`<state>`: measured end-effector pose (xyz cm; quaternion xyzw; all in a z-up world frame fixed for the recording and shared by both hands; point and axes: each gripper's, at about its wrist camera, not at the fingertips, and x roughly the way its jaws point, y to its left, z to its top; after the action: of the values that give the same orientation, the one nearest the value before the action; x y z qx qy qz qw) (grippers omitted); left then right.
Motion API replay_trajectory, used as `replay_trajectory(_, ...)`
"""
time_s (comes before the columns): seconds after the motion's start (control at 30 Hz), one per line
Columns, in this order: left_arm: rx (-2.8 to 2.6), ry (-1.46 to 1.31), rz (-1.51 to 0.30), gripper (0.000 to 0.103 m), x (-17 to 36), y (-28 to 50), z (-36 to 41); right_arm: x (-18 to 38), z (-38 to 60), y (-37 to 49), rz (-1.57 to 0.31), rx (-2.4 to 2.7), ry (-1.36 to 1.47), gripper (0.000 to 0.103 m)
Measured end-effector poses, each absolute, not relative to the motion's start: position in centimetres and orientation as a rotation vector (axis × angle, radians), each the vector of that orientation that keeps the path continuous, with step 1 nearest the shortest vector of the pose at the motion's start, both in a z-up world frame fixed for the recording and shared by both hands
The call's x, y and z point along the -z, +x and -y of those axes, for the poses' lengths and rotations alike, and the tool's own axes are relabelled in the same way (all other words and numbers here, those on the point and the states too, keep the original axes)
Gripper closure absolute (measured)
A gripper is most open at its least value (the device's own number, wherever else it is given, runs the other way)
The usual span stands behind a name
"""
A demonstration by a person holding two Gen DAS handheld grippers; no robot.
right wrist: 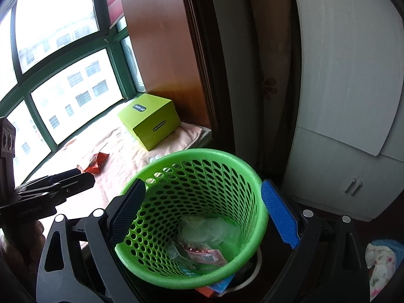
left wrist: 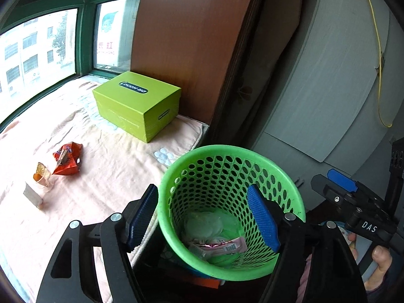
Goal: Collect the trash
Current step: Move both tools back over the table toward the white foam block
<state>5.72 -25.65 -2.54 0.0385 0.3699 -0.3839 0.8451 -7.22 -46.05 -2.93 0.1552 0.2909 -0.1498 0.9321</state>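
1. While both tools hover over the green perforated plastic wastebasket [left wrist: 231, 209], the step in hand looks like a drop-off: the left tool [left wrist: 205, 217] has its blue pads spread with nothing between them, one pad outside the rim at 9 o'clock, the other over the mouth.
2. The right tool [right wrist: 208, 214] also stands wide open and empty, its pads flanking the basket's rim at 9 and 3 o'clock without pressing on it.
3. Inside the basket lie a pink barcoded wrapper [left wrist: 222, 246] and a clear crumpled plastic piece [left wrist: 204, 223], so part of the collecting seems done.
4. Trash remains on the pale pink blanket-covered bed [left wrist: 106, 166], toward 10 o'clock from the basket in the left view: a crumpled red-orange snack bag [left wrist: 67, 160], a small clear cup with orange contents [left wrist: 42, 175] just beside it, and a small white card-like piece [left wrist: 32, 194] nearby.
5. A lime-green cardboard box [left wrist: 137, 104] sits at 12 o'clock near the window; it looks like no trash.
6. Next, I judge, one tool must swing toward 10 o'clock, settle open over the snack bag, and pinch its crinkled edge before carrying it back.
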Motion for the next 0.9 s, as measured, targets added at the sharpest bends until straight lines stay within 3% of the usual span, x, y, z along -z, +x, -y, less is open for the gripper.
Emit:
replay_trajectory(0.2, 0.695, 0.073, -0.768, 0.021, 2.6, 7.7, 21.8, 2.7, 44.5, -5.7, -0.602, 0.265, 0.299, 0.010)
replay_trajectory(0.9, 0.369, 0.054, -0.853, 0.021, 7.4, 19.9, 6.9, 2.6, 37.1, 1.6, -0.658, 0.100, 0.225, 0.009)
